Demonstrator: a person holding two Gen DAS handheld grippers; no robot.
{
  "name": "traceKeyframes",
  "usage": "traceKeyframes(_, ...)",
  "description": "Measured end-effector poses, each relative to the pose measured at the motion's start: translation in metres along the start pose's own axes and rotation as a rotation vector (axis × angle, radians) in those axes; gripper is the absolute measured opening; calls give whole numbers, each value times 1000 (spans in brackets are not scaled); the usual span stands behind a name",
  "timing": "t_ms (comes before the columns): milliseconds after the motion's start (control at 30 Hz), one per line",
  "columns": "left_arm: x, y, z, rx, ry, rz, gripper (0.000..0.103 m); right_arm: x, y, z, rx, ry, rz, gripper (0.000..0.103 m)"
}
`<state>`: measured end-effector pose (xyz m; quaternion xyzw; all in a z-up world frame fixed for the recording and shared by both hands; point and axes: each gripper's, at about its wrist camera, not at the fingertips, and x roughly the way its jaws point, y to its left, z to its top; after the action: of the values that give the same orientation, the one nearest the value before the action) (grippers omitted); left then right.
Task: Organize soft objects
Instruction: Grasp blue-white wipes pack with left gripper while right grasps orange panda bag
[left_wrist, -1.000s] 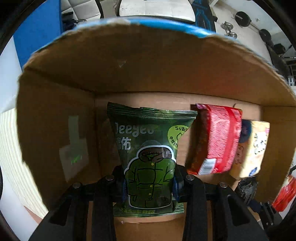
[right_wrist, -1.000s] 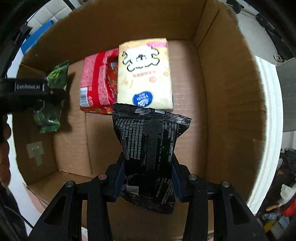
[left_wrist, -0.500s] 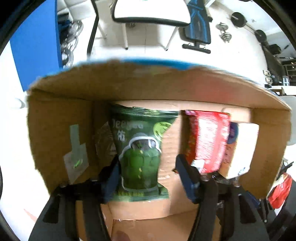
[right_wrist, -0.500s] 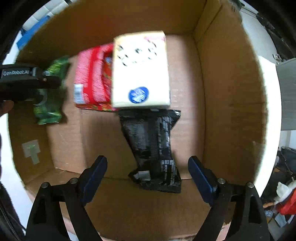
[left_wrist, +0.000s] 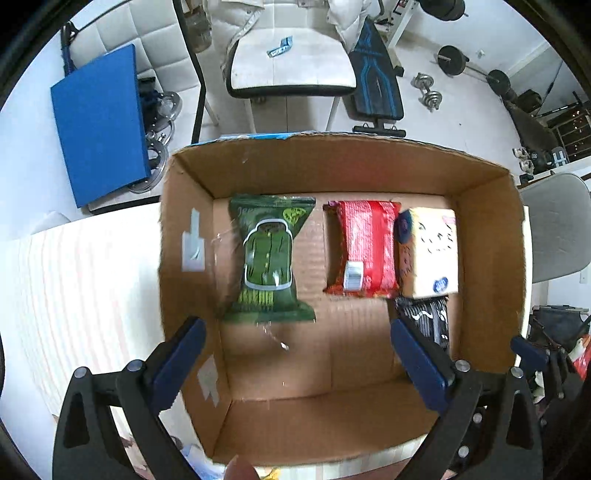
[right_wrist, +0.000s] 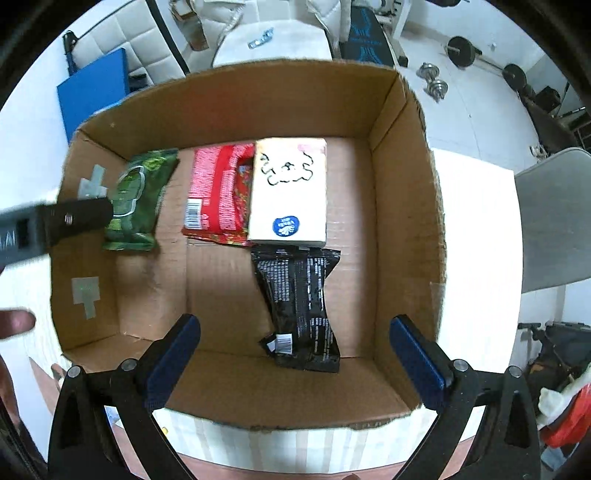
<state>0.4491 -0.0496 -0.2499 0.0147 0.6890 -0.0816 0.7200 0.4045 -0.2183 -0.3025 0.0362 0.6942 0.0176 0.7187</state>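
An open cardboard box (left_wrist: 491, 236) (right_wrist: 402, 206) holds several soft packs lying flat. A green pack (left_wrist: 271, 258) (right_wrist: 136, 199) lies at the left. A red pack (left_wrist: 364, 247) (right_wrist: 218, 192) lies beside it, and a cream tissue pack (left_wrist: 428, 254) (right_wrist: 290, 188) overlaps the red one. A black pack (right_wrist: 299, 306) (left_wrist: 428, 319) lies in front of the tissue pack. My left gripper (left_wrist: 295, 354) is open and empty above the box's near side. My right gripper (right_wrist: 295, 350) is open and empty above the black pack's near end.
The box sits on a pale striped tabletop (left_wrist: 74, 288) (right_wrist: 476, 258). Beyond it are a white chair (left_wrist: 291, 62), a blue panel (left_wrist: 99, 122), a bench and dumbbells (left_wrist: 428, 96). A grey chair back (right_wrist: 554, 218) stands at the right. The left gripper's body (right_wrist: 55, 221) reaches over the box's left wall.
Both grippers opened, letting go of the green pack and the black pack, which now lie on the box floor. Both grippers pulled up and back out of the box.
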Motion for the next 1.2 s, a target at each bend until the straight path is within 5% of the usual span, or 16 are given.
traceKeyframes(167, -15, 6, -18, -29, -41, -11, 103, -19, -1, -9, 0, -36, 35, 103)
traceKeyframes(333, -43, 29, -76, -105, -108, -9, 103, -42, 6, -41, -22, -73, 135, 103)
traceKeyframes(500, -42, 59, -162, -85, -140, 142, 103, -41, 36, -109, -103, -38, 212, 103)
traceKeyframes(600, -13, 75, -215, 27, -54, 297, 103, -18, 61, -151, -147, 48, 261, 103)
traceKeyframes(700, 29, 92, -250, 122, 75, 369, 103, 19, 86, -190, -156, 161, 314, 103)
traceKeyframes(800, 69, 107, -266, 191, 179, 386, 103, 48, 103, -209, -159, 226, 311, 103)
traceKeyframes(1000, 120, 108, -263, 346, 252, 415, 103, 70, 116, -216, -186, 230, 251, 103)
traceKeyframes(1100, 134, 109, -257, 329, 275, 368, 103, 79, 120, -228, -183, 261, 261, 103)
traceKeyframes(1200, 137, 111, -257, 253, 279, 311, 85, 90, 132, -238, -179, 289, 287, 103)
